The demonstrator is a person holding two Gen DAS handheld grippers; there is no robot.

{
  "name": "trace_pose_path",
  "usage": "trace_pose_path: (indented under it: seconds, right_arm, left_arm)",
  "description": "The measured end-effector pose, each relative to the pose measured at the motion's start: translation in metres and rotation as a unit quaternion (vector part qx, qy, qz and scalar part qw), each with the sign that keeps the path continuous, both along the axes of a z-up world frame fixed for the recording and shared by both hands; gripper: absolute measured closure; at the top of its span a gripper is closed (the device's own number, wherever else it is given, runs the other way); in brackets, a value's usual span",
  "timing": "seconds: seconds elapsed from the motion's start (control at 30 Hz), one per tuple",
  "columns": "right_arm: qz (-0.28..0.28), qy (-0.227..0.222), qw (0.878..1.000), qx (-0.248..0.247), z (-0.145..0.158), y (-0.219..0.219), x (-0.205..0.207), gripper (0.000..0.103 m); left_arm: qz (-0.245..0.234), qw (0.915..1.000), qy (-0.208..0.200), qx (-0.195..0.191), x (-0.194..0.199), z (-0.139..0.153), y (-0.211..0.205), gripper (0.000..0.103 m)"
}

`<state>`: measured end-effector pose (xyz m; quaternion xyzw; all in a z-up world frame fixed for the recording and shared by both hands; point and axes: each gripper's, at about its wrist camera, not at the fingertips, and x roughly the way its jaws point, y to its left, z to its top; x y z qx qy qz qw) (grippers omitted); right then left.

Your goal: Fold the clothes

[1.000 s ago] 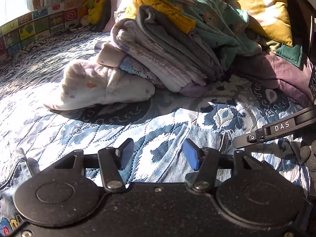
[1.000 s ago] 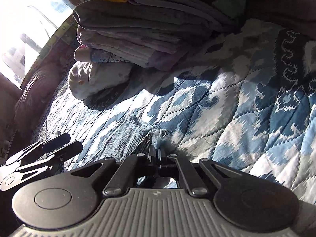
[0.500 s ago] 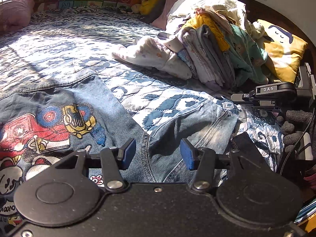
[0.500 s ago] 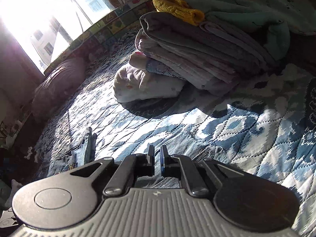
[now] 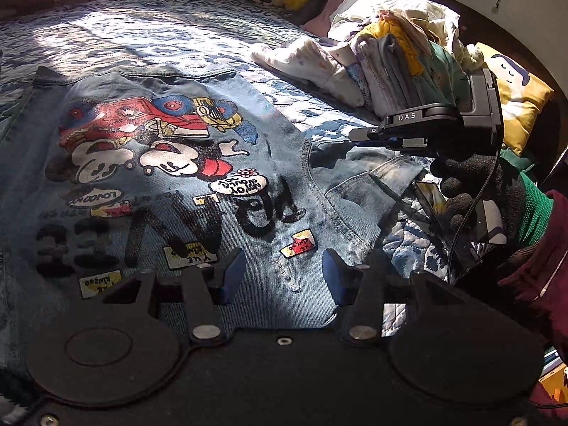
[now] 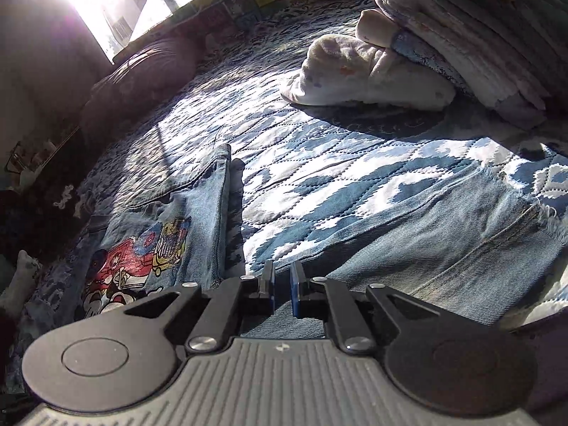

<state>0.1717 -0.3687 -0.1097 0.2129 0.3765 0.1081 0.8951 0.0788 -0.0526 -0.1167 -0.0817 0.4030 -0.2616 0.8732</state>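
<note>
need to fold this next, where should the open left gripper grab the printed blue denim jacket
Probably the hem edge of the printed blue denim jacket, just below the open left gripper, coming in low from the near side: the jacket lies flat, so only an edge gives the fingers something to pinch.

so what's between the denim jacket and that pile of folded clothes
Only bare quilt, seen in the right wrist view, between the denim jacket and the folded pile; a white garment lies beside the pile.
</note>
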Motion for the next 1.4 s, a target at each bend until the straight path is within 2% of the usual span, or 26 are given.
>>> trace_pose_path:
  seconds: [0.1,0.17,0.23,0.33,0.37,0.43,0.47,0.53,0.63,0.7,0.8,0.93,1.0,1.03,1.07,1.1,1.23,1.27,1.33,1.4]
  right_arm:
    - [0.053,-0.019,0.998,0.009,0.016,0.019,-0.024,0.091]
    - [0.108,-0.016,0.994,-0.003,0.018,0.045,-0.033,0.091]
    - [0.144,0.012,0.988,-0.058,0.005,0.06,-0.042,0.091]
    - [0.195,0.053,0.97,-0.138,-0.015,0.082,-0.056,0.09]
    - [0.197,0.042,0.97,-0.139,-0.015,0.079,-0.066,0.09]
    - [0.189,0.054,0.97,-0.146,-0.012,0.072,-0.074,0.089]
    - [0.181,0.05,0.972,-0.144,-0.008,0.067,-0.079,0.086]
    - [0.163,0.034,0.98,-0.107,-0.002,0.055,-0.088,0.084]
    - [0.124,0.014,0.987,-0.106,0.001,0.049,-0.09,0.082]
    - [0.083,0.009,0.993,-0.079,0.0,0.042,-0.085,0.082]
    - [-0.001,0.045,0.997,-0.066,-0.008,0.03,-0.079,0.079]
    - [-0.077,0.063,0.995,-0.01,-0.022,0.018,-0.086,0.07]
    - [-0.094,0.059,0.992,0.062,-0.033,0.01,-0.085,0.072]
    - [-0.09,0.057,0.994,0.029,-0.035,0.015,-0.083,0.077]
    - [-0.086,0.056,0.995,-0.004,-0.037,0.02,-0.081,0.098]
    - [-0.082,0.053,0.995,-0.036,-0.039,0.025,-0.08,0.102]
    - [-0.08,0.042,0.991,-0.099,-0.027,0.036,-0.086,0.1]
    - [-0.087,0.043,0.99,-0.107,-0.025,0.036,-0.088,0.096]
    - [-0.098,0.034,0.986,-0.13,-0.017,0.038,-0.094,0.082]
    - [-0.096,-0.001,0.983,-0.158,-0.004,0.045,-0.104,0.08]
  left_arm:
    - [0.003,1.0,0.0,-0.008,-0.01,-0.001,0.008,0.057]
    - [0.006,0.9999,0.0,-0.013,-0.017,-0.001,0.013,0.057]
    - [0.009,0.9999,0.002,-0.008,-0.021,-0.003,0.017,0.057]
    - [0.013,0.9999,0.005,-0.001,-0.027,-0.005,0.023,0.057]
    - [0.015,0.9999,0.005,0.001,-0.029,-0.005,0.025,0.057]
    - [0.024,0.9997,0.005,-0.002,-0.035,-0.005,0.034,0.057]
    - [0.026,0.9996,0.004,-0.006,-0.037,-0.004,0.037,0.057]
    - [0.03,0.9995,0.002,-0.013,-0.04,-0.004,0.042,0.057]
    - [0.037,0.9991,-0.001,-0.023,-0.044,-0.002,0.05,0.057]
    - [0.035,0.9991,-0.003,-0.024,-0.046,-0.001,0.049,0.057]
    - [0.034,0.9993,-0.01,-0.015,-0.05,0.002,0.048,0.057]
    - [0.031,0.9993,-0.007,-0.02,-0.052,-0.001,0.049,0.057]
    - [0.032,0.9994,-0.001,-0.016,-0.051,-0.006,0.047,0.057]
    - [0.033,0.9993,0.002,-0.015,-0.05,-0.008,0.047,0.057]
    - [0.033,0.9993,0.006,-0.014,-0.05,-0.009,0.046,0.057]
    - [0.034,0.9993,0.009,-0.01,-0.05,-0.011,0.047,0.057]
    - [0.043,0.9989,0.019,-0.007,-0.051,-0.016,0.055,0.057]
    - [0.045,0.9987,0.021,-0.008,-0.051,-0.017,0.058,0.057]
    - [0.047,0.9987,0.016,-0.013,-0.052,-0.013,0.062,0.057]
    - [0.046,0.9989,0.0,-0.01,-0.054,-0.005,0.063,0.057]
